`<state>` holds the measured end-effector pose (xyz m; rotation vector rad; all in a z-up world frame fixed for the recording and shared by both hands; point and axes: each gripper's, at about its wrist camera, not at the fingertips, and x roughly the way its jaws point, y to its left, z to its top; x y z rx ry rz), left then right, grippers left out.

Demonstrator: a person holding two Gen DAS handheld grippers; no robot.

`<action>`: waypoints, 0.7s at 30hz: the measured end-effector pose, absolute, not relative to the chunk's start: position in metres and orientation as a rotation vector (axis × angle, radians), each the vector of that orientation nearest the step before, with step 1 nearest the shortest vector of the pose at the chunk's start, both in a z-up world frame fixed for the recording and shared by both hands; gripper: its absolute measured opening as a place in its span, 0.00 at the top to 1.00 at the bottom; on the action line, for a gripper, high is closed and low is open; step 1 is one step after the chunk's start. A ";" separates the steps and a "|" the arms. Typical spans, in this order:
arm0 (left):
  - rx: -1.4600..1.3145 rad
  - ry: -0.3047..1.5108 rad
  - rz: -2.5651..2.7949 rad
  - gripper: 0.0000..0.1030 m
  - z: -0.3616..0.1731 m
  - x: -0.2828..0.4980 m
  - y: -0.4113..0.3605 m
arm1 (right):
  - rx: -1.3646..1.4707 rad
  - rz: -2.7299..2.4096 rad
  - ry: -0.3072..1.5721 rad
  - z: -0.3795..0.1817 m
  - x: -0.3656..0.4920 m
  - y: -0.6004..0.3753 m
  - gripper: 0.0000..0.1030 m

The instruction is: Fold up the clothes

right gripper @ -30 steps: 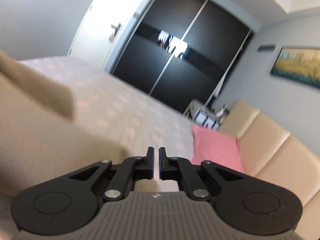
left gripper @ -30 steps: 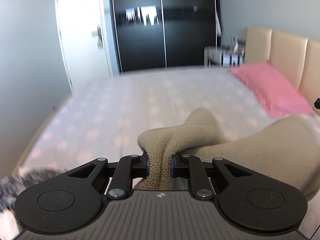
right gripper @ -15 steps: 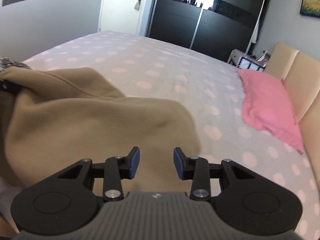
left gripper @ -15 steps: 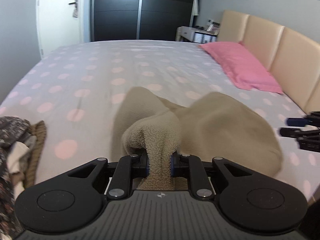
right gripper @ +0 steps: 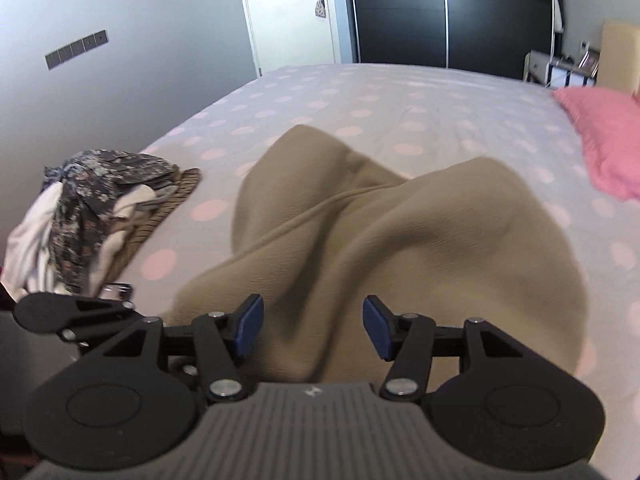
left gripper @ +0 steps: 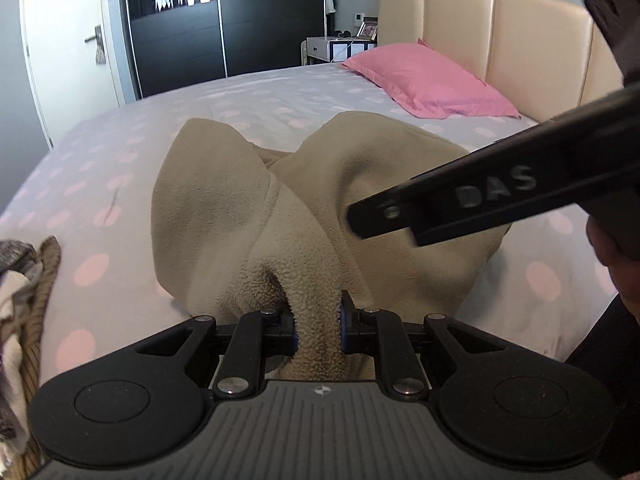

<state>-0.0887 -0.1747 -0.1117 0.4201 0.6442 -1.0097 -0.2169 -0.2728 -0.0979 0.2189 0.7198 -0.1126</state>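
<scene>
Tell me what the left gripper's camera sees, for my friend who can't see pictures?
The left gripper is shut on a fuzzy tan garment that lies bunched on a polka-dot bed. The right gripper's black body pokes in from the right, above the garment. A pink pillow lies by the headboard.

A beige fleece garment (right gripper: 400,240) is spread on the dotted grey bed sheet (right gripper: 400,92). A heap of patterned and white clothes (right gripper: 88,208) is piled to its left; a pink pillow (left gripper: 432,80) is laid behind it on the right, against the cream padded headboard (left gripper: 500,40).
</scene>
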 end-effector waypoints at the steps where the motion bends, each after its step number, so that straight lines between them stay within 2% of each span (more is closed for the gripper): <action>1: 0.425 0.642 -1.010 0.86 -0.112 -0.089 -0.175 | 0.237 -0.108 0.727 -0.099 -0.213 -0.270 0.42; 3: 0.435 0.641 -1.015 0.86 -0.112 -0.090 -0.175 | 0.253 -0.100 0.736 -0.098 -0.206 -0.267 0.36; 8: 0.464 0.642 -1.043 0.86 -0.115 -0.092 -0.176 | 0.245 -0.094 0.770 -0.097 -0.186 -0.264 0.34; 11: 0.482 0.643 -1.060 0.86 -0.117 -0.093 -0.177 | 0.246 -0.100 0.807 -0.102 -0.172 -0.262 0.30; 17: 0.521 0.627 -1.090 0.86 -0.119 -0.096 -0.181 | 0.267 -0.113 0.877 -0.116 -0.147 -0.266 0.31; 19: 0.513 0.635 -1.092 0.86 -0.119 -0.093 -0.181 | 0.274 -0.098 0.891 -0.120 -0.141 -0.266 0.57; 21: 0.496 0.643 -1.095 0.84 -0.117 -0.090 -0.180 | 0.282 -0.080 0.894 -0.121 -0.140 -0.266 0.74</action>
